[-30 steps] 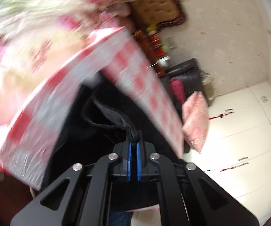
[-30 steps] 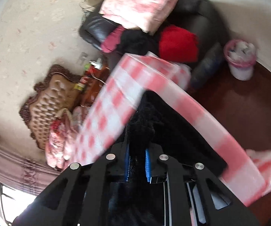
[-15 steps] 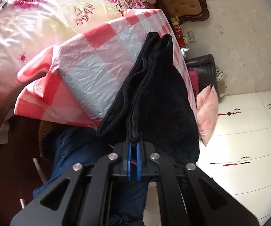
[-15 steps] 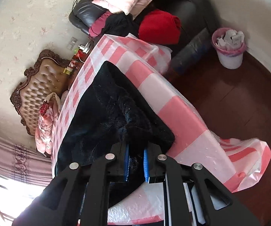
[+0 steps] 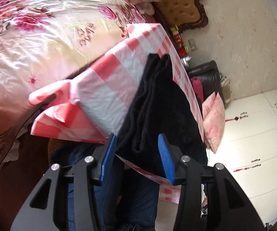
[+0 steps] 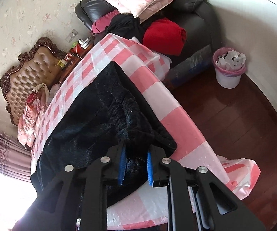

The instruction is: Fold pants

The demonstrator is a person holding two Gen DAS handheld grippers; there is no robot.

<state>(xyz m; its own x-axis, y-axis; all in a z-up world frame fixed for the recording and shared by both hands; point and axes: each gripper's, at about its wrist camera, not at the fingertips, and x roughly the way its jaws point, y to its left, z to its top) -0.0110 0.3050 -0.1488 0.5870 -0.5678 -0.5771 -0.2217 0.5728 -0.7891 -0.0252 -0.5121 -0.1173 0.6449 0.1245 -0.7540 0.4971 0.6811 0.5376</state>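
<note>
The black fleece pants [image 5: 157, 104] lie folded lengthwise on the table with the pink-and-white checked cloth [image 5: 107, 88]. My left gripper [image 5: 138, 154] is open, its blue pads either side of the pants' near edge, not holding it. In the right wrist view the pants [image 6: 92, 115] spread over the checked cloth [image 6: 176, 127]. My right gripper [image 6: 135, 167] has its blue pads closed on a bunched corner of the pants at the table's near edge.
A bed with a floral cover [image 5: 42, 38] lies left of the table. A black sofa with pink pillows and a red cloth [image 6: 163, 36] stands beyond the table. A white bin [image 6: 228, 71] stands on the wooden floor. A person's jeans [image 5: 134, 202] show below the left gripper.
The pants were swung down and laid flat on the table. My left gripper has opened and let go of the pants' edge. My right gripper still grips the fabric.
</note>
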